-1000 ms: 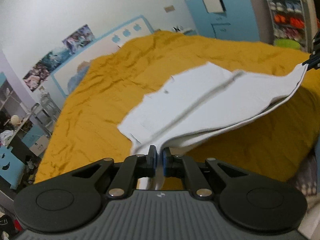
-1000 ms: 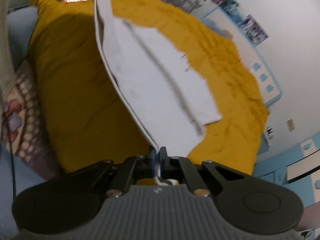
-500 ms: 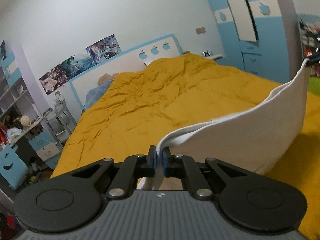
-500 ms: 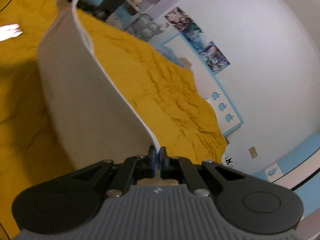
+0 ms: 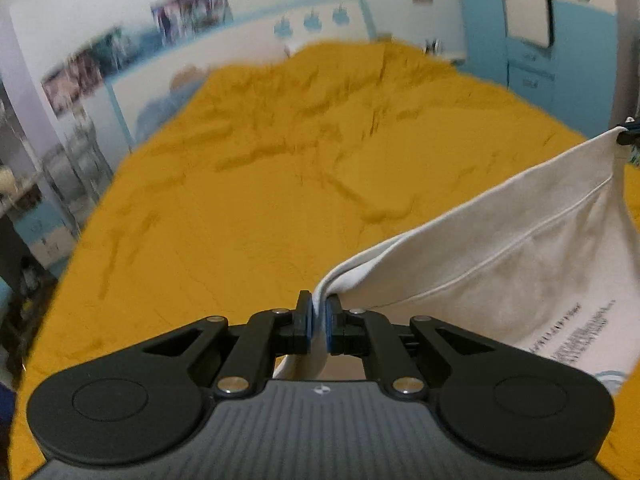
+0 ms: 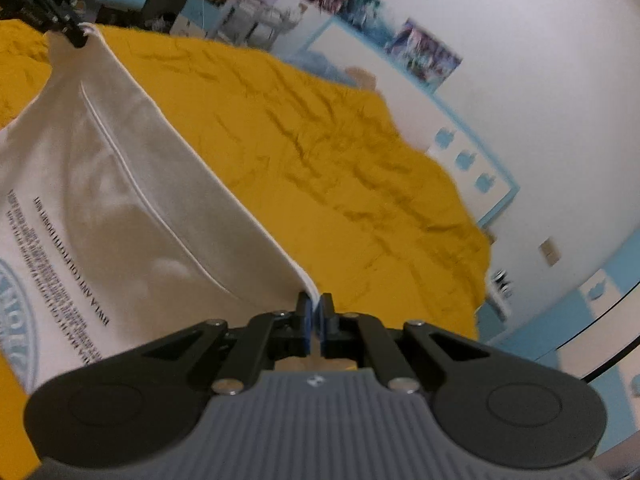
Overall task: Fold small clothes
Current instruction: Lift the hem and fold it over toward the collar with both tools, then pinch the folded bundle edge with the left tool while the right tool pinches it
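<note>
Above the yellow bedspread (image 5: 248,184), the white garment (image 5: 500,264) is hanging stretched between both tools. The left gripper (image 5: 318,320) is pinching one corner tightly; at three o'clock the right gripper (image 6: 315,320), jaws clamped together, is gripping the other.

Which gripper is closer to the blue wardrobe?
Right. The right gripper holds the white shirt on the blue wardrobe's side; the left gripper holds it on the far side.

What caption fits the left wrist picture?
Left gripper and right gripper hold a white shirt above the yellow bedspread.
</note>
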`<state>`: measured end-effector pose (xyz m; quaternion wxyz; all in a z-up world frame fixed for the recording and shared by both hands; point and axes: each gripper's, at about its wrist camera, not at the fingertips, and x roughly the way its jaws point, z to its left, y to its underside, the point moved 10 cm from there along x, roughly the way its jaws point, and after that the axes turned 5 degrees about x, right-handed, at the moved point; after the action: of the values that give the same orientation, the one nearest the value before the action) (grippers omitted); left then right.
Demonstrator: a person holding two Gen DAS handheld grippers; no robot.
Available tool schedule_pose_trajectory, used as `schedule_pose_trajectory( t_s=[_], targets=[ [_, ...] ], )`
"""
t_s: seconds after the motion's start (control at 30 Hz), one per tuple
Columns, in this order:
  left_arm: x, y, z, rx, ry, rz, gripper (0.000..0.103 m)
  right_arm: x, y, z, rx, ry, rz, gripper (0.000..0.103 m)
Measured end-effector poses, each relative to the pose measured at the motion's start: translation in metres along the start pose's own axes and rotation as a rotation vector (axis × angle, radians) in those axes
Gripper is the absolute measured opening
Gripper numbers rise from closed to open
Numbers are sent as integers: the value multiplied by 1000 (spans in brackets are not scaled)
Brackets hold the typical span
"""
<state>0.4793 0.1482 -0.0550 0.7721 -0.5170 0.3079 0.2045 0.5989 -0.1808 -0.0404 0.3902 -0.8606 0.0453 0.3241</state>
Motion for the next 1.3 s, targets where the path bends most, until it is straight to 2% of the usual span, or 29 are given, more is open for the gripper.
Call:
schedule_pose_trajectory(
  t_s=[0.17, 0.27, 0.4, 0.5, 0.53, 0.57, 0.6, 0.63, 0.7, 0.9, 0.97, 1.03, 1.17, 1.3],
  targets=[
    [75, 32, -1, -29, 32, 97, 7, 93, 25, 16, 40, -42, 93, 0],
    [105, 47, -1, -55, 42, 123, 9, 137, 39, 28, 60, -55, 140, 0],
    [126, 59, 0, -86, 46, 139, 15, 173, 52, 36, 100, -59, 170, 0],
    [134, 61, 4, -106, 37, 134, 26, 192, 57, 38, 137, -54, 184, 0],
    [133, 62, 6, -116, 26, 132, 37, 195, 57, 37, 146, -46, 181, 0],
    [132, 62, 9, -123, 11, 122, 45, 195, 57, 36, 158, -40, 174, 0],
    [131, 59, 12, -128, 0, 113, 48, 193, 57, 35, 175, -36, 166, 10],
    [128, 59, 16, -136, -6, 104, 51, 190, 56, 32, 197, -24, 160, 28],
    [120, 58, 23, -155, -5, 91, 57, 178, 56, 27, 230, -7, 154, 39],
    [87, 62, 51, -243, 16, 103, 62, 126, 63, 7, 365, 7, 162, 44],
    [69, 67, 59, -308, 30, 112, 62, 102, 67, 5, 438, -19, 168, 44],
    [48, 73, 60, -371, 77, 103, 62, 77, 73, 5, 521, -60, 176, 44],
    [4, 97, 57, -455, 129, 101, 65, 30, 91, 19, 638, -130, 206, 44],
    [-18, 136, 46, -542, 168, 116, 67, -6, 124, 42, 768, -165, 271, 54]
  ],
)
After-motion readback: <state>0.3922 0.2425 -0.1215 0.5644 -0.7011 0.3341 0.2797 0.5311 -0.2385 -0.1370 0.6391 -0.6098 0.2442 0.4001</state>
